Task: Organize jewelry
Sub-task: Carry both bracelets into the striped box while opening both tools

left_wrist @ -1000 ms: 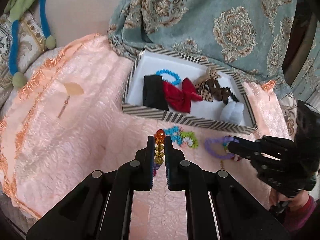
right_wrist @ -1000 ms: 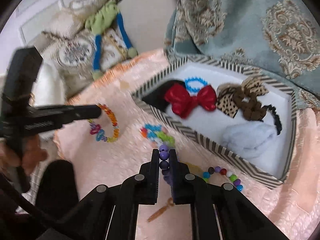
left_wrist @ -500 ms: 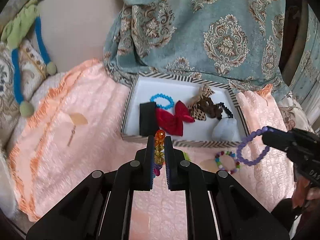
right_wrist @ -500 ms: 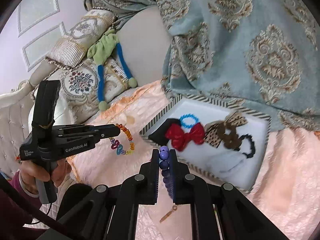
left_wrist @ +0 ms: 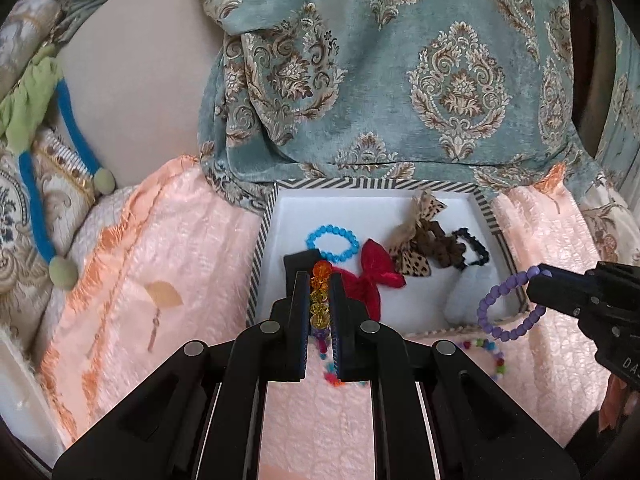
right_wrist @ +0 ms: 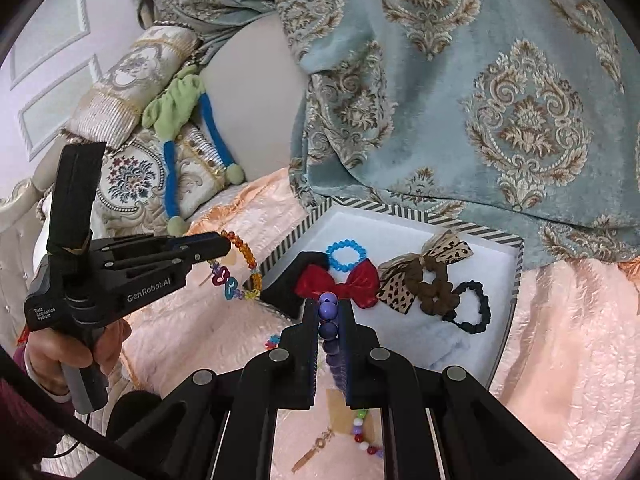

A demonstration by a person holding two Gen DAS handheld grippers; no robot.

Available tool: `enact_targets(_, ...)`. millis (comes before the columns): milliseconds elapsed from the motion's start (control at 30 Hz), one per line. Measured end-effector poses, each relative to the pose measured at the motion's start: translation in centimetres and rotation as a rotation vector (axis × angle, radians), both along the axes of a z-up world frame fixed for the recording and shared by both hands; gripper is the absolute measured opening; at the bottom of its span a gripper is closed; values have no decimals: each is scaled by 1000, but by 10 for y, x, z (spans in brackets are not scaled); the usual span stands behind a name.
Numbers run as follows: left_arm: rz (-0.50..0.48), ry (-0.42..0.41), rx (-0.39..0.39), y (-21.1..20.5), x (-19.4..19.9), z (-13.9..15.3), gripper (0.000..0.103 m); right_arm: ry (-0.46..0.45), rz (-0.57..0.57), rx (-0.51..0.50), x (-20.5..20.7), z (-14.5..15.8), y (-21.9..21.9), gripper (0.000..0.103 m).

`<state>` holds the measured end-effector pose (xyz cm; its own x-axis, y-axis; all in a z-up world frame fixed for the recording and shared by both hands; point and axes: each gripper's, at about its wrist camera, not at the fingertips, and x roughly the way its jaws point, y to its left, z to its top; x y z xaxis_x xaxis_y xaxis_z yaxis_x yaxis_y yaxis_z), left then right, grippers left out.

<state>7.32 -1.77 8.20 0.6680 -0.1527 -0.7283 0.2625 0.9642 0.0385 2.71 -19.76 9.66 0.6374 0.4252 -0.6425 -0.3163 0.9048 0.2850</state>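
Observation:
My left gripper (left_wrist: 320,280) is shut on an amber and multicolour bead bracelet (left_wrist: 320,300), held above the front edge of the striped tray (left_wrist: 264,240); the bracelet also shows hanging from it in the right wrist view (right_wrist: 244,264). My right gripper (right_wrist: 329,308) is shut on a purple bead bracelet (right_wrist: 329,320), held above the tray's front right; the loop also shows in the left wrist view (left_wrist: 508,304). The tray holds a blue bead bracelet (left_wrist: 332,242), a red bow (left_wrist: 372,276), a leopard bow (left_wrist: 420,240) and a black scrunchie (left_wrist: 472,248).
A multicolour bead bracelet (left_wrist: 484,350) and a small charm (right_wrist: 316,448) lie on the peach bedspread (left_wrist: 180,260) in front of the tray. A teal patterned blanket (left_wrist: 400,80) rises behind the tray. Cushions and a green-blue toy (left_wrist: 40,120) are at the left.
Both grippers have lifted their bracelets off the bedspread and moved towards the tray. The purple loop now hangs over the tray's front right corner.

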Motion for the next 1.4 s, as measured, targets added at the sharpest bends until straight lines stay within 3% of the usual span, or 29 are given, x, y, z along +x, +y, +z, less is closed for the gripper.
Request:
enact_targets(533, 32, 62, -33, -37, 106, -31, 8, 121, -36, 98, 58, -61, 3, 8)
enact_targets(667, 56, 77, -67, -43, 141, -43, 8, 173, -95, 71, 72, -83, -11, 8)
enact_targets(767, 107, 95, -47, -38, 167, -61, 8, 213, -143, 4, 78, -100, -22, 8)
enact_targets(900, 181, 139, -10, -18, 192, -88, 8, 215, -159, -10, 78, -111, -32, 8)
enact_targets(1033, 201, 184, -28, -3, 196, -102, 11, 204, -160, -11, 79, -113, -29, 13)
enact_targets(1167, 191, 186, -55, 2, 189, -99, 38, 188, -156, -31, 77, -110, -23, 30)
enact_targets(1233, 185, 180, -75, 5, 180, -94, 39, 176, -165, -37, 74, -106, -22, 39)
enact_targets(1400, 173, 147, -54, 8, 156, -78, 39, 140, -189, -17, 56, -87, -24, 39)
